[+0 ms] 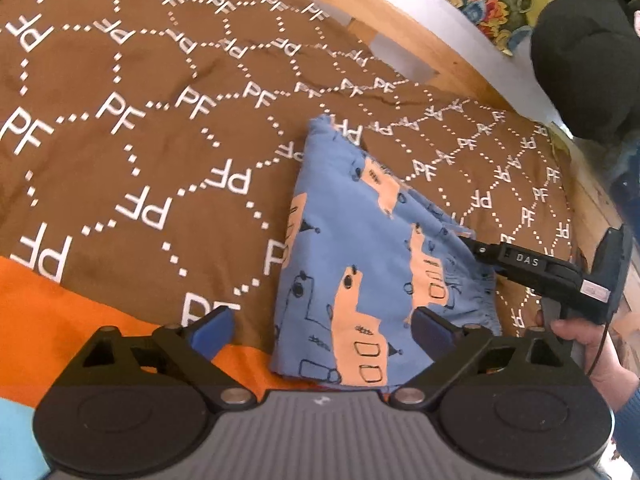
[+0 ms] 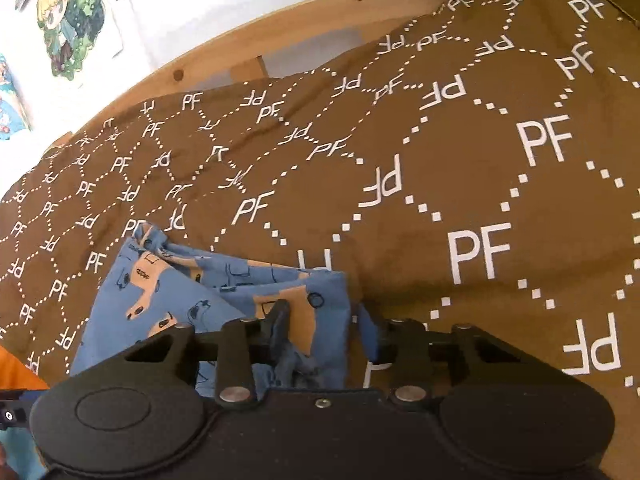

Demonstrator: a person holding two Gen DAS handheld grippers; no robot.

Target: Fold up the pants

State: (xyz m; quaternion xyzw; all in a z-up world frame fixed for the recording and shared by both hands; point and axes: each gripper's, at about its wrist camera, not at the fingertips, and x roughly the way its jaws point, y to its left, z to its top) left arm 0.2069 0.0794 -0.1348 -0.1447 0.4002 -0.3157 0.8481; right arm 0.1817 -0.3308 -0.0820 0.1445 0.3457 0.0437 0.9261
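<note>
Left gripper (image 1: 322,330): black linkage arms, blue fingertip pads (image 1: 212,330), silver pivot screws, two round black discs flanking a ribbed grey body. Right gripper (image 2: 322,330): same black linkages, blue pads, silver screws, black body. Seen from the left, its finger carries white "DAS" lettering, and a thin black cable (image 1: 599,344) hangs at the handle. Bare-skinned hand (image 1: 588,346), blue ribbed sleeve (image 1: 628,420).

Soft matt blue cloth pants (image 1: 352,248) with peach printed trucks, brown matt fabric bedspread (image 1: 140,80) with white printed letters, smooth varnished knotty wood bed frame (image 2: 256,36), matt black plastic left gripper (image 1: 324,330) with shiny metal rivets
</note>
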